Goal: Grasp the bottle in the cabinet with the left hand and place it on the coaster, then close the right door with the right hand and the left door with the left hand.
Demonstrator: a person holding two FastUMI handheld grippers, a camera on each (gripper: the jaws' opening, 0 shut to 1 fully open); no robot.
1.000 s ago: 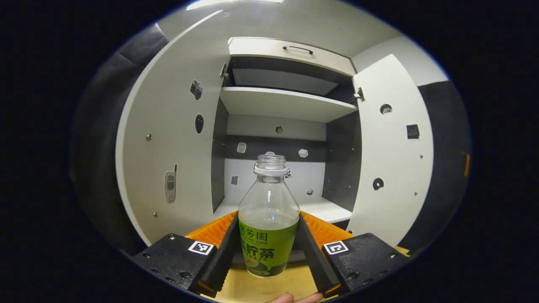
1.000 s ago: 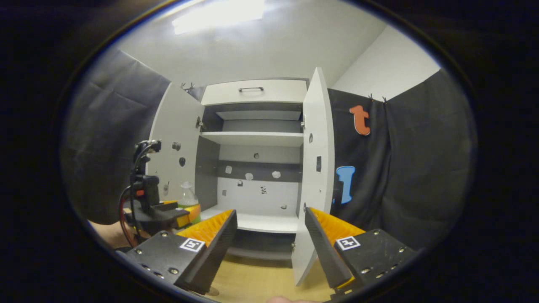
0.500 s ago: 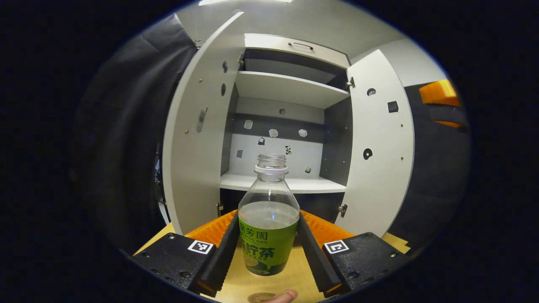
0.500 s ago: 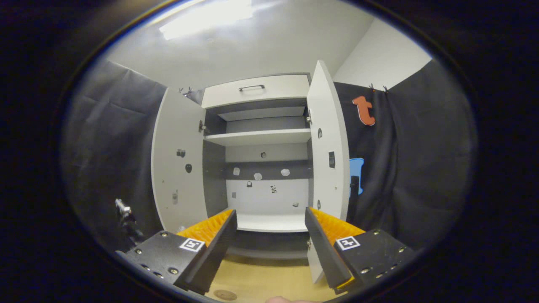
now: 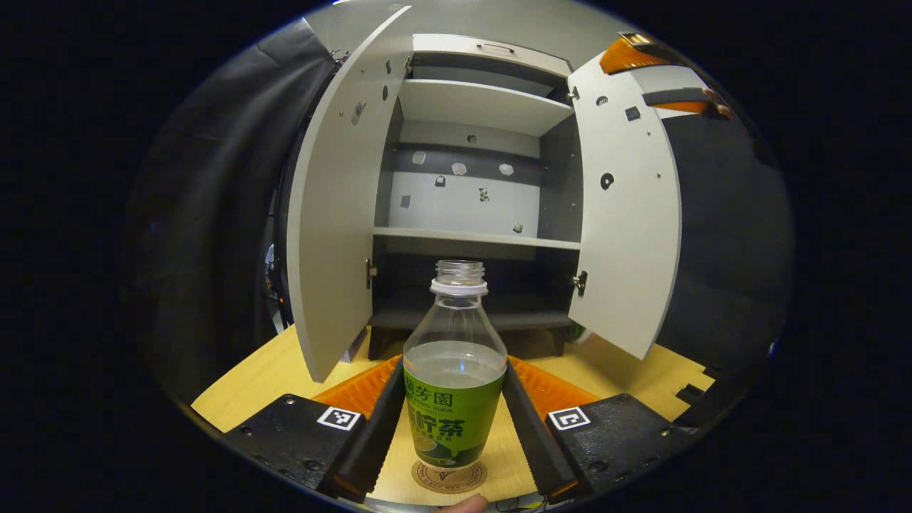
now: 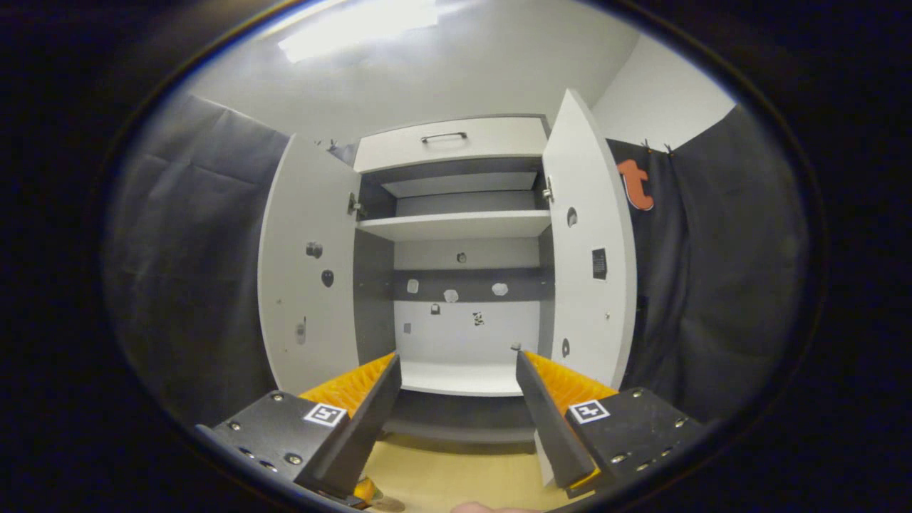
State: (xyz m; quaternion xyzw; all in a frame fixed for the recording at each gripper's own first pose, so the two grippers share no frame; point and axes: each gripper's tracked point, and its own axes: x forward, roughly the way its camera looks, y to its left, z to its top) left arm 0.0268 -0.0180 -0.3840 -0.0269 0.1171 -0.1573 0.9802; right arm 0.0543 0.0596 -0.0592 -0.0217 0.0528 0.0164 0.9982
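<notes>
While the left gripper [image 5: 454, 420] clamps it from both sides, one clear plastic bottle [image 5: 454, 385] with a green label and no cap stands upright at the centre of the left gripper view. Its base sits directly over one round coaster [image 5: 449, 476] at 6 o'clock, on the pale wooden tabletop [image 5: 242, 381]; whether it is touching the coaster or just above it cannot be told.

Beyond the bottle, toward 12 o'clock, stands one white cabinet [image 5: 470, 185]. It has two doors, both swung wide: the left door [image 5: 335, 214] at about 10 o'clock and the right door [image 5: 630, 214] at about 2 o'clock. Two shelves are visible inside, with no objects standing on them, and one drawer front with a handle [image 5: 491, 48] sits on top. The other gripper appears far off at 1 o'clock, near the top of the right door.

In the right gripper view, the right gripper [image 6: 456, 406] holds nothing, its fingers spread wide. It faces the cabinet interior, with the right door's inner face at 2 o'clock.

Judging by this, the bottle is out of the cabinet and the placing step is nearly done. What remains appears to be releasing the bottle, then closing the right door and then the left.
</notes>
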